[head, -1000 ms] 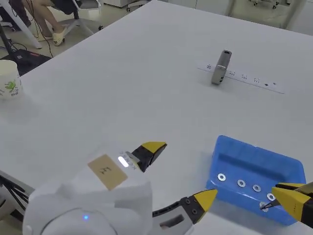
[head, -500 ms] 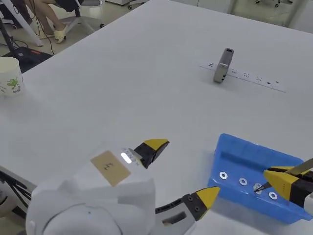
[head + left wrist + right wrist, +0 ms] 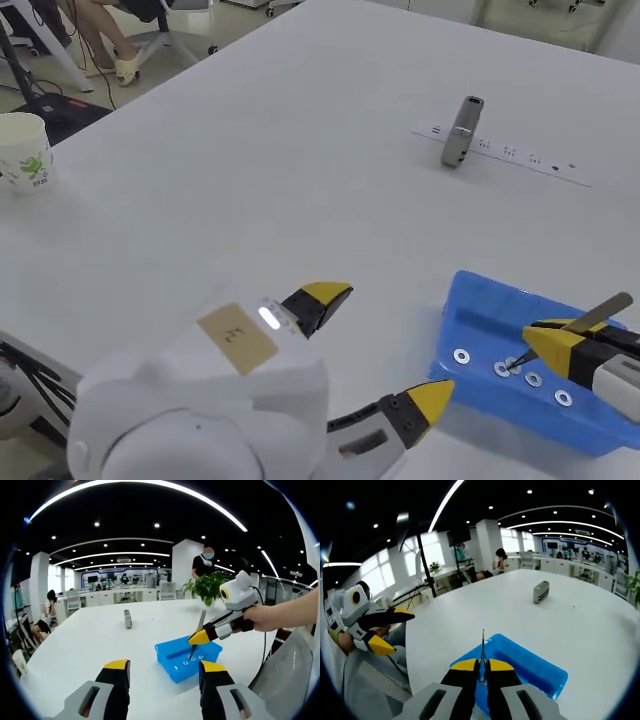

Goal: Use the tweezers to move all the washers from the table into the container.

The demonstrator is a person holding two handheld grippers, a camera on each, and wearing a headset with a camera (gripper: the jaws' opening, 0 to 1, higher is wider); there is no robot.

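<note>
1. The jaws of the right gripper (image 3: 482, 666) are closed almost completely. They clamp the tweezers (image 3: 482, 647) between their yellow tips. In the right gripper view the tweezers project straight forward from the bottom centre. This grip makes the tool a narrow extension of the jaws, suited to parts too small for the jaws themselves.

2. In the head view the tweezer tips point down into the blue container (image 3: 470, 300) at the lower right of the frame. Four washers (image 3: 461, 356) lie in a loose line on the container floor. The tips are just beside the middle two. It cannot be determined whether the tips hold a washer.

3. The jaws of the left gripper (image 3: 375, 348) are wide open and hold nothing. The gripper hovers over the white surface (image 3: 250, 180) at the lower centre, near the container's left wall. Judgement: it stands clear so that it does not obstruct the tweezers.

4. A grey block (image 3: 463, 130) stands at the upper right of the head view. A row of small marks (image 3: 510, 152) runs rightward from it. They are too small to identify; they may be washers awaiting transfer.
</note>
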